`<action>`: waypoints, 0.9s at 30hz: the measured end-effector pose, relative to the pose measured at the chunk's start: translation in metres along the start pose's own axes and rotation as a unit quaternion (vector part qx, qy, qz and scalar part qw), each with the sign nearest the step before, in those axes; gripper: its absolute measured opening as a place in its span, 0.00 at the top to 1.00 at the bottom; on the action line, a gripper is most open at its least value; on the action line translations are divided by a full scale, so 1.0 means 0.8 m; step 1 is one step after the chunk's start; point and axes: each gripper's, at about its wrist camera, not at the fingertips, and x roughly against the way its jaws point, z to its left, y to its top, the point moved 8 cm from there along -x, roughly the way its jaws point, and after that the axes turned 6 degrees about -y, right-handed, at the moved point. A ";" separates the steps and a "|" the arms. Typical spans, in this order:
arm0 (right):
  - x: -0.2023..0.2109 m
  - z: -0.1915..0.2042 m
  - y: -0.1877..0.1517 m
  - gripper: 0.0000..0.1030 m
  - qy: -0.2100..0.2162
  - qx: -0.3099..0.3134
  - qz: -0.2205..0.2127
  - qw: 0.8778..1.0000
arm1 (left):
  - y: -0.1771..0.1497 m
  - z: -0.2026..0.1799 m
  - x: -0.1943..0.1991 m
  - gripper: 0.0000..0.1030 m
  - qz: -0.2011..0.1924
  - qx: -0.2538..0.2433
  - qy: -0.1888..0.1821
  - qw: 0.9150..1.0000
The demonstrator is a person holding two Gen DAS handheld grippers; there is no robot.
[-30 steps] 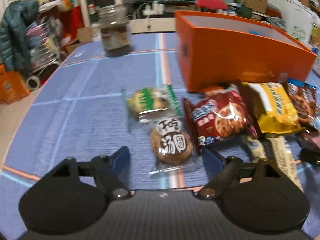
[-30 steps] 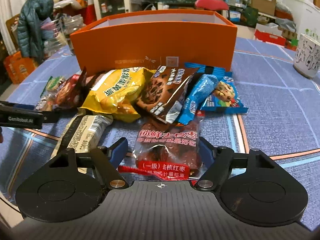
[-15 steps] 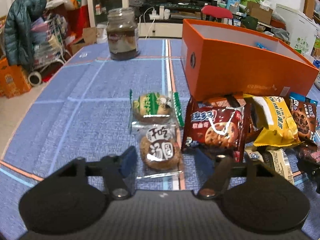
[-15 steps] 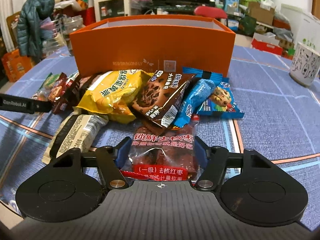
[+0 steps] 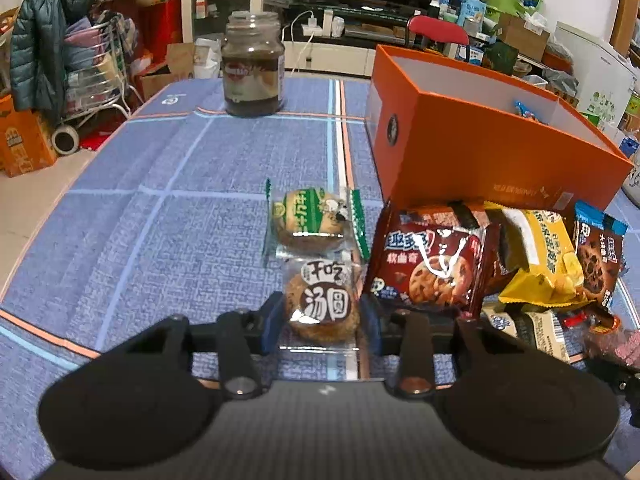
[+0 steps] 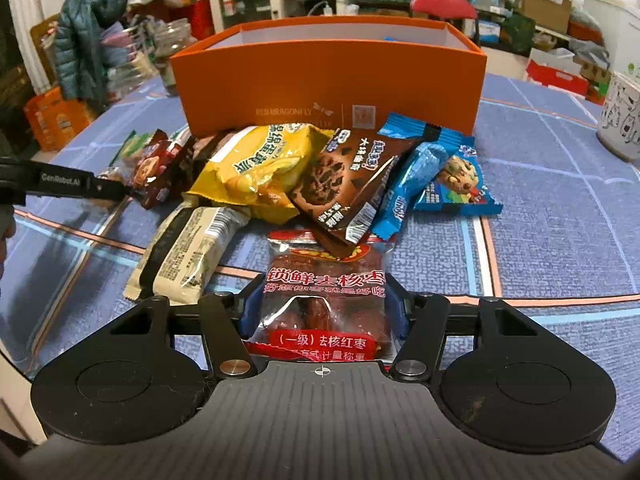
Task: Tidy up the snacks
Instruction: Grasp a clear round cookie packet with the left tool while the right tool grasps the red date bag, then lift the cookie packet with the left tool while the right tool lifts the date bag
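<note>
The left gripper (image 5: 322, 322) sits low on the blue checked tablecloth (image 5: 160, 208) with its blue pads closed in on either side of a clear-wrapped round biscuit (image 5: 322, 304) — both pads look to be touching the wrapper's edges, and the packet lies flat on the cloth. Just beyond it is a green-labelled pastry packet (image 5: 310, 220), touching its far edge, and to the right a red chocolate-chip cookie packet (image 5: 432, 266) leans against the pile in front of the orange box (image 5: 480, 152). A dark glass jar (image 5: 254, 76) stands well apart at the far side of the table. The right gripper (image 6: 322, 316) has its fingers pressed against the sides of a red date packet (image 6: 326, 296), which fills the gap between them — its far end is tucked under a brown cookie packet (image 6: 348, 184). A yellow cake packet (image 6: 256, 168), a cream bar (image 6: 188, 256) and blue cookie packets (image 6: 452, 184) crowd the near wall of the open box
</note>
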 end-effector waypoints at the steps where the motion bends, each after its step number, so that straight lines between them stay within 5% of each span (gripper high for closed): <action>1: 0.002 -0.001 0.000 0.55 -0.001 0.003 -0.002 1.000 | 0.000 0.000 0.000 0.63 -0.001 -0.002 0.002 1.000; 13: 0.041 0.010 -0.003 0.55 0.013 0.035 -0.027 0.999 | -0.002 0.015 0.013 0.66 0.005 0.014 0.016 1.000; 18: 0.065 0.018 0.005 0.55 0.011 0.060 -0.064 0.996 | 0.011 0.010 0.037 0.68 -0.025 0.007 0.018 1.000; 19: 0.067 0.019 0.007 0.55 0.011 0.062 -0.067 0.996 | 0.014 0.007 0.043 0.93 -0.032 0.003 0.017 0.999; 20: 0.069 0.020 0.007 0.55 0.013 0.063 -0.068 0.996 | 0.017 0.004 0.047 1.00 -0.037 -0.002 0.016 0.999; 25: 0.066 0.022 0.004 0.55 0.011 0.070 -0.062 0.996 | 0.008 -0.006 0.036 0.99 -0.010 -0.026 0.016 0.999; 27: 0.064 0.021 0.003 0.55 0.013 0.067 -0.057 0.996 | 0.002 0.005 0.032 0.82 -0.001 -0.010 0.028 1.000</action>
